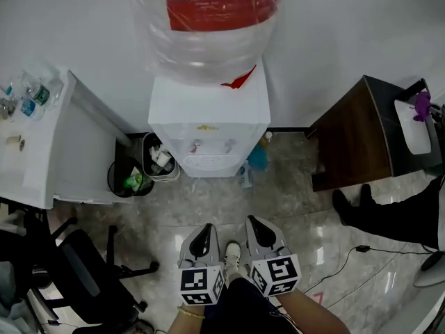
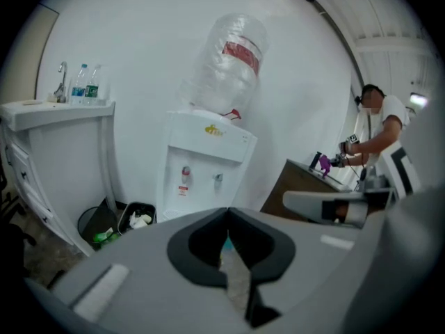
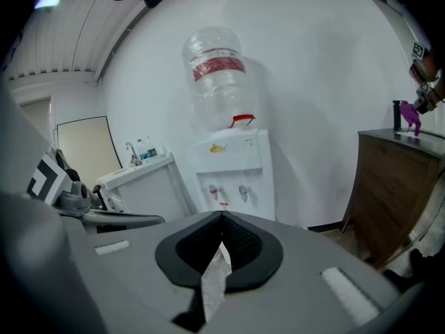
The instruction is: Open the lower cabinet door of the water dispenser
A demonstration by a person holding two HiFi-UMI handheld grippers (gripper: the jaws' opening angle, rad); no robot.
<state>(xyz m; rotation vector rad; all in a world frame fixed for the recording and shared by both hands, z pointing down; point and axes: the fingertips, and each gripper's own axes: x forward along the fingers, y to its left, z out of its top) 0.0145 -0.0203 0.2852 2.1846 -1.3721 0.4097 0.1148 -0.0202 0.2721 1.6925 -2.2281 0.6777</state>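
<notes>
The white water dispenser point(image 1: 208, 120) stands against the wall, with a clear bottle point(image 1: 212, 19) bearing a red label on top. From above I see only its top and the tap panel point(image 1: 208, 148); the lower cabinet door is hidden there. In the left gripper view the dispenser point(image 2: 207, 160) is ahead, and in the right gripper view the dispenser point(image 3: 233, 165) is too, its lower front mostly behind the jaws. My left gripper point(image 1: 206, 228) point(image 2: 227, 211) and right gripper point(image 1: 251, 221) point(image 3: 222, 214) hang side by side over the floor, well short of it. Both are shut and hold nothing.
Two black bins point(image 1: 132, 176) with rubbish stand left of the dispenser, beside a white counter point(image 1: 42, 152) with bottles. A brown cabinet point(image 1: 354, 138) is at the right, with a person's legs point(image 1: 396, 214) and a floor cable point(image 1: 348, 256) nearby. A black chair point(image 1: 83, 270) stands bottom left.
</notes>
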